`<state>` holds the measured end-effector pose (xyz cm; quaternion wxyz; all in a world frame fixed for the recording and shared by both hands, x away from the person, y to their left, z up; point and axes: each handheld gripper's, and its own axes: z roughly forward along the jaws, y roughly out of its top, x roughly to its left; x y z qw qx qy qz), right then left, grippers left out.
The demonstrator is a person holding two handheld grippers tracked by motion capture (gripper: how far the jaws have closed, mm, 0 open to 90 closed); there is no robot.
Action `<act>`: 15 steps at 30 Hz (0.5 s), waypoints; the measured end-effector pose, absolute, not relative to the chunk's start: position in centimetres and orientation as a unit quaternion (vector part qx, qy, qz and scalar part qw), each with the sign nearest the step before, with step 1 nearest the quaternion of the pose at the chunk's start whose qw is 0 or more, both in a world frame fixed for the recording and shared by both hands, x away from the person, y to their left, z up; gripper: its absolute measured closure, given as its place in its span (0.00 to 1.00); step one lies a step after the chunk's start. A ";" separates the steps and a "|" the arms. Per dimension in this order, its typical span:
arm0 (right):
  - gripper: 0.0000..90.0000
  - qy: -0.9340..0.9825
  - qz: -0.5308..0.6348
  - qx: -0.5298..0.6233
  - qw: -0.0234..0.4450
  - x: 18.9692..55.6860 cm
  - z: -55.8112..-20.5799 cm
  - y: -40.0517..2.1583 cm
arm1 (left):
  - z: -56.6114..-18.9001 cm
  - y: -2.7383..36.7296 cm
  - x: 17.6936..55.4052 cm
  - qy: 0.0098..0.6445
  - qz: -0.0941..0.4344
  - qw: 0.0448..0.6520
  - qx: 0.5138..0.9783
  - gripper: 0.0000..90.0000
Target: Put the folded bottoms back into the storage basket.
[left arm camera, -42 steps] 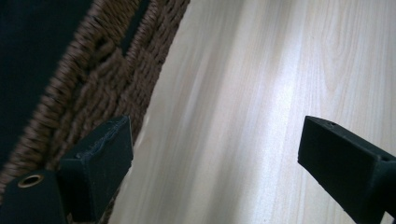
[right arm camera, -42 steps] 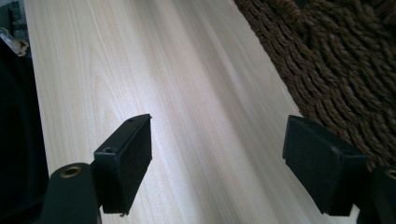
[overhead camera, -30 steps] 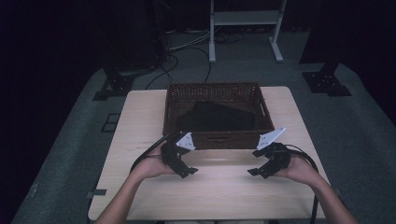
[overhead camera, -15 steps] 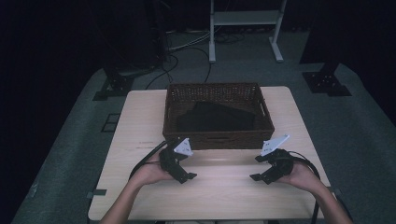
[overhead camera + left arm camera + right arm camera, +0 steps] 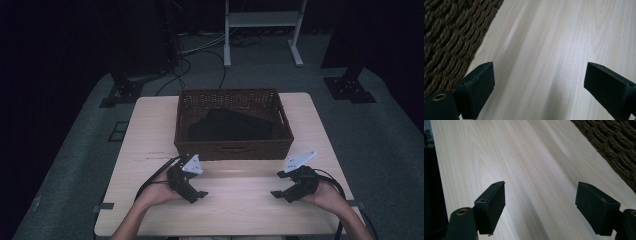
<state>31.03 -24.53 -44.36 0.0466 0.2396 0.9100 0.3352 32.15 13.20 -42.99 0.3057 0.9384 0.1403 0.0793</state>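
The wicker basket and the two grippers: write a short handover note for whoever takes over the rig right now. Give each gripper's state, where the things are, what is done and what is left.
Left gripper: open, holding nothing, low over the table in front of the basket's near left corner.
Right gripper: open, holding nothing, low over the table in front of the basket's near right corner.
Wicker basket: upright at the middle of the table, toward the far side, not touched by either gripper.
Dark cloth: lying inside the basket.
Done: nothing is out on the table.
Left: probably reach in and take the cloth; grippers must first rise over the near rim.
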 end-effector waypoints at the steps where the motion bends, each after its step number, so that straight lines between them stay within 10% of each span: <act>1: 0.26 0.909 0.336 0.243 0.046 30.9 -44.4 -24.6 | -43.1 13.3 32.1 0.143 0.078 0.309 0.937 0.10; 15: 0.24 0.907 0.337 0.246 0.050 29.5 -44.8 -25.3 | -44.4 14.6 30.4 0.151 0.096 0.315 0.932 0.09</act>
